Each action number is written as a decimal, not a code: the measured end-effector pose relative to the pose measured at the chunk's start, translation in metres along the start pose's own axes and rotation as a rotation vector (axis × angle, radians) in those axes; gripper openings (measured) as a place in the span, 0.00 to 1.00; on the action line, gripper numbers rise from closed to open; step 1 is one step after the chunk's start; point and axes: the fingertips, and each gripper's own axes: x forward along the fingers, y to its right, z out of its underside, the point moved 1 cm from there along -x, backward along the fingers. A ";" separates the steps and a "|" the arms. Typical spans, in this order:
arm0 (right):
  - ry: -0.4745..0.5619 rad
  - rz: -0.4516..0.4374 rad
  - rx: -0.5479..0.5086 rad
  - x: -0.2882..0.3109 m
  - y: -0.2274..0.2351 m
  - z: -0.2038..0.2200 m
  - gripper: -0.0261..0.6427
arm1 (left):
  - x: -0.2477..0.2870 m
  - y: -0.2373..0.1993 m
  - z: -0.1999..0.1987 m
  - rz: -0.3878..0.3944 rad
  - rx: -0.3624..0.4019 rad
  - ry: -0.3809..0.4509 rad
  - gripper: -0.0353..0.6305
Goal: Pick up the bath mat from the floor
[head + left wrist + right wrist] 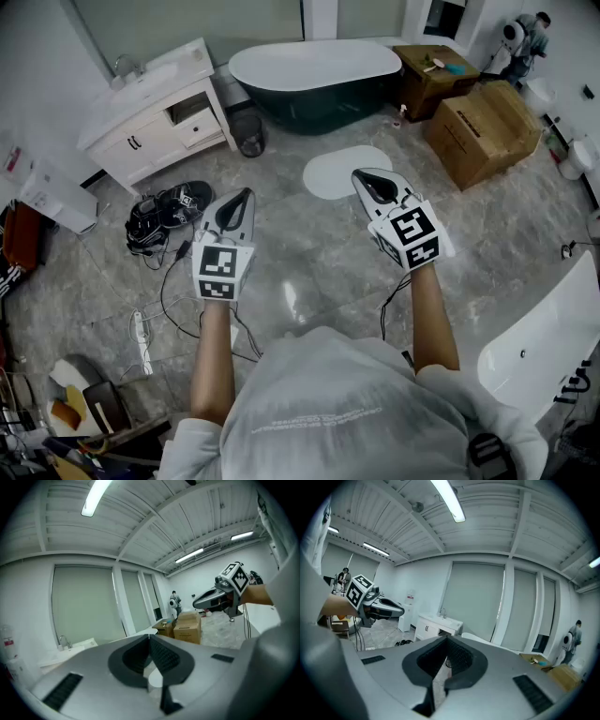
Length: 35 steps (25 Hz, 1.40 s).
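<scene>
The bath mat (339, 172) is a white oval lying flat on the grey marble floor in front of the bathtub. My right gripper (367, 179) hovers above the mat's right edge, shut with nothing in it. To the left and nearer me, my left gripper (241, 199) is also shut and empty. Both point forward across the room. In the left gripper view the jaws (150, 637) meet at the tip, and the right gripper (219, 597) shows beyond them. The right gripper view shows its jaws (446, 640) closed and the left gripper (377, 604) off to the left. Neither gripper view shows the mat.
A dark bathtub (314, 80) stands behind the mat, a white vanity (155, 112) and a small bin (249, 131) at back left. Cardboard boxes (483, 131) sit at the right. Shoes and cables (164, 216) lie left of my left gripper. A white tub shell (544, 337) is at the right edge.
</scene>
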 end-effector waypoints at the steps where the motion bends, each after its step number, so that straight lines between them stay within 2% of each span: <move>1: 0.007 -0.002 0.002 -0.002 0.005 0.002 0.06 | 0.003 0.004 -0.001 0.000 0.001 -0.003 0.08; 6: 0.070 -0.003 0.052 -0.016 0.032 0.008 0.06 | 0.015 0.024 -0.003 -0.008 -0.002 -0.019 0.08; 12: 0.033 -0.001 0.057 -0.012 0.062 0.036 0.06 | 0.031 0.036 0.004 -0.051 -0.021 -0.056 0.08; 17: 0.021 -0.027 0.092 0.012 0.077 0.048 0.06 | 0.053 0.022 0.016 -0.053 -0.020 -0.082 0.08; 21: 0.017 -0.027 0.111 0.057 0.093 0.052 0.06 | 0.091 -0.013 0.029 -0.053 -0.034 -0.081 0.08; 25: 0.003 -0.022 0.120 0.127 0.114 0.051 0.06 | 0.147 -0.065 0.054 -0.021 -0.050 -0.093 0.08; 29: 0.000 -0.014 0.097 0.202 0.147 0.034 0.06 | 0.215 -0.125 0.061 0.007 -0.066 -0.097 0.08; 35: 0.040 -0.019 0.129 0.315 0.187 0.007 0.06 | 0.308 -0.212 0.072 0.068 -0.065 -0.091 0.08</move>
